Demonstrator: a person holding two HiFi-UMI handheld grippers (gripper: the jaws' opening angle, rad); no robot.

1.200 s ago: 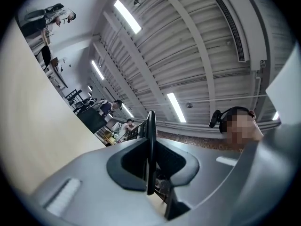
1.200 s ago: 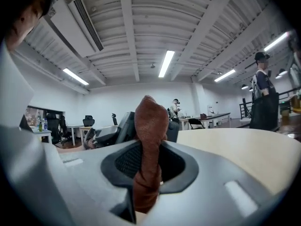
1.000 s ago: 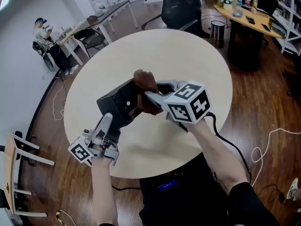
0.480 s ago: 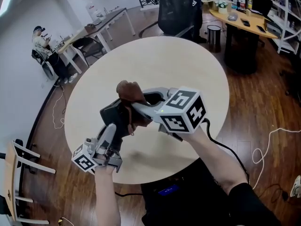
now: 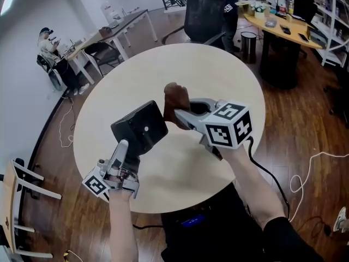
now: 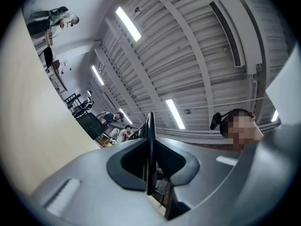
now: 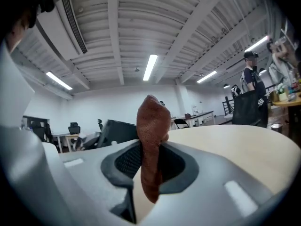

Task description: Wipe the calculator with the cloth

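While the left gripper holds the calculator tilted above the counter, fingers clamped on its edge, the right gripper has its fingers pinched on the brown cloth just beside it.

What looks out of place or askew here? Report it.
Only the calculator: it is not lying on the table but is held up tilted, pinched by its edge in the left gripper. The right gripper holds the bunched cloth beside it.

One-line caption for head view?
Left tool holds the calculator over a round table; right tool grips the brown cloth beside it.
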